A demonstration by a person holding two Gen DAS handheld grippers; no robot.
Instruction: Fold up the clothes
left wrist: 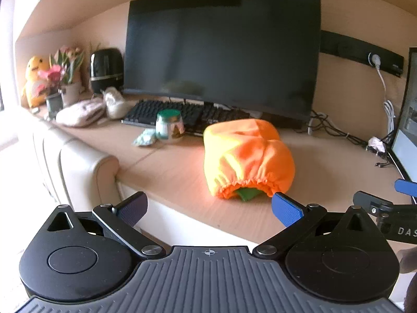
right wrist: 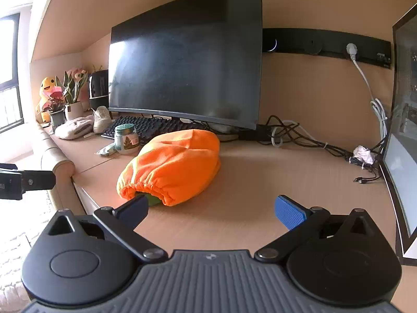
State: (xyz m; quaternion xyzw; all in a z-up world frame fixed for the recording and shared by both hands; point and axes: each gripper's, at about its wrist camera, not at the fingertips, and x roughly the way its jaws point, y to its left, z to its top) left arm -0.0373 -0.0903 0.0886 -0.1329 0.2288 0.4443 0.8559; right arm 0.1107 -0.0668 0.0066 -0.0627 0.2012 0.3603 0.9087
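Monitor (right wrist: pixel 185 70): dark, upright at the tabletop's (right wrist: pixel 260 177) rear.
Keyboard (right wrist: pixel 153 129): black, below the monitor.
Jar (right wrist: pixel 126 139): green lid, beside the keyboard.
Plush toy (right wrist: pixel 47 91): yellow, far left, behind potted plants (right wrist: pixel 71 91).
Cables (right wrist: pixel 307 138): tangled, right.

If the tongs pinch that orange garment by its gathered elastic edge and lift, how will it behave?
The orange garment looks soft and creased, so it would likely droop and unfold rather than hold its bundled shape. It seems light. The green piece tucked inside its elastic edge might slip out.
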